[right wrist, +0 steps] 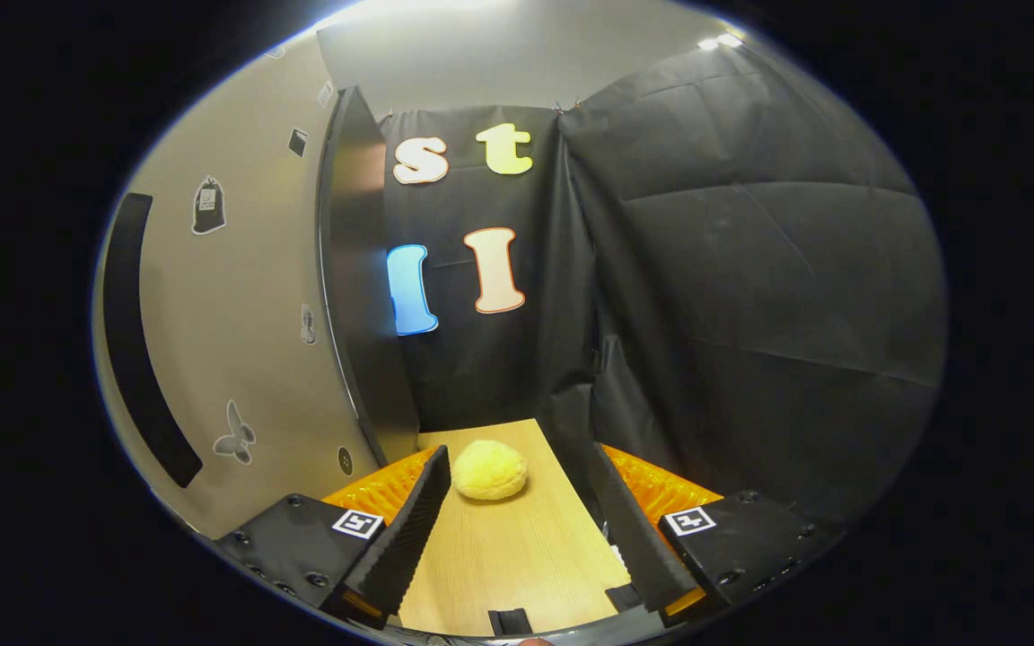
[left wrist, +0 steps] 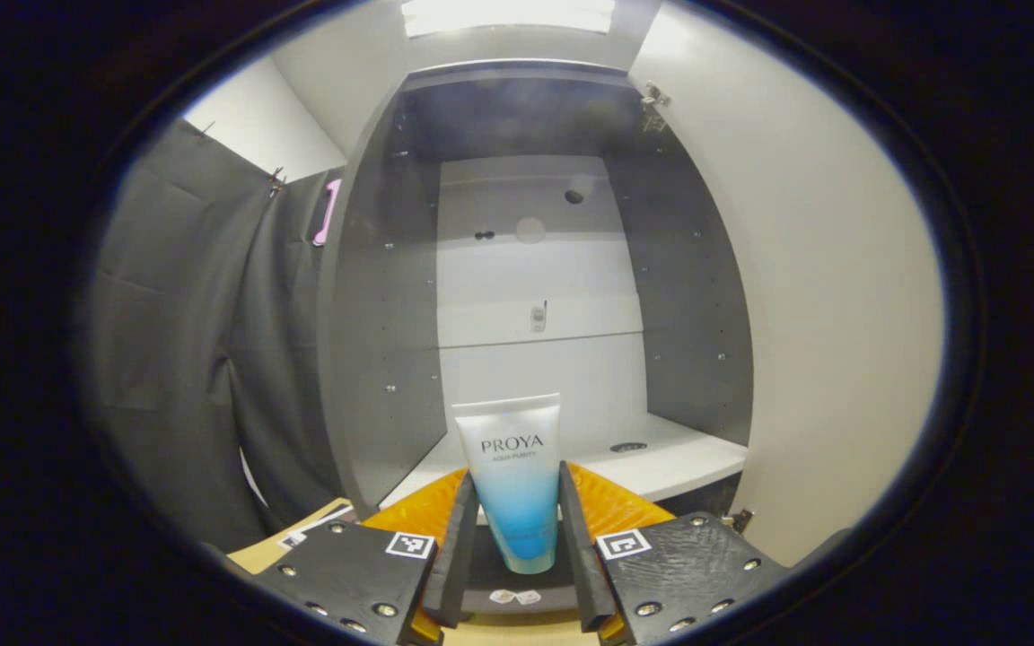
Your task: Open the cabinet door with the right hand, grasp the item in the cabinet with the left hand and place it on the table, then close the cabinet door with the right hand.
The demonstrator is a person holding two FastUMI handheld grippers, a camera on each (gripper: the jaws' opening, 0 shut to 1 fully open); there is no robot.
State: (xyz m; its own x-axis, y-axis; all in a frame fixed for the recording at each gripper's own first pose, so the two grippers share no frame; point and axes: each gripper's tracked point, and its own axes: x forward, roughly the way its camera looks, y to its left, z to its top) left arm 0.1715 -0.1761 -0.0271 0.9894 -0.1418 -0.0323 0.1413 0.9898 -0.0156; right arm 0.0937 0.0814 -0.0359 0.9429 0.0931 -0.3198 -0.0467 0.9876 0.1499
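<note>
Two steps of three look to be under way or done: the cabinet door [left wrist: 822,296] stands swung wide at the 3 o'clock side of the left gripper view, and the left gripper [left wrist: 514,538] has its fingers closed in against both sides of the tube [left wrist: 514,475], so I judge the grasp made. The tube stands cap-down and upright between the fingers at 6 o'clock, in front of the cabinet's [left wrist: 535,269] lower shelf [left wrist: 661,462]; whether its cap rests on anything I cannot tell, as the gripper body hides what is beneath it. Next, as I read it, comes carrying the tube out and clear of the shelf edge, then down onto the table [right wrist: 517,547], keeping it upright so it can stand when let go (a soft tube may squirm if squeezed hard). The right gripper view adds what the other lacks: the right gripper [right wrist: 517,529] with fingers spread wide and nothing between them, bare wooden table below, and a yellow rounded object [right wrist: 489,470] lying on it at 6 o'clock just beyond the fingertips, touching neither. It also shows the door's outer face from 8 to 11 o'clock with its long dark handle [right wrist: 135,341], which the closing step will want. The left gripper view alone gives the cabinet's interior, with its peg holes.
</note>
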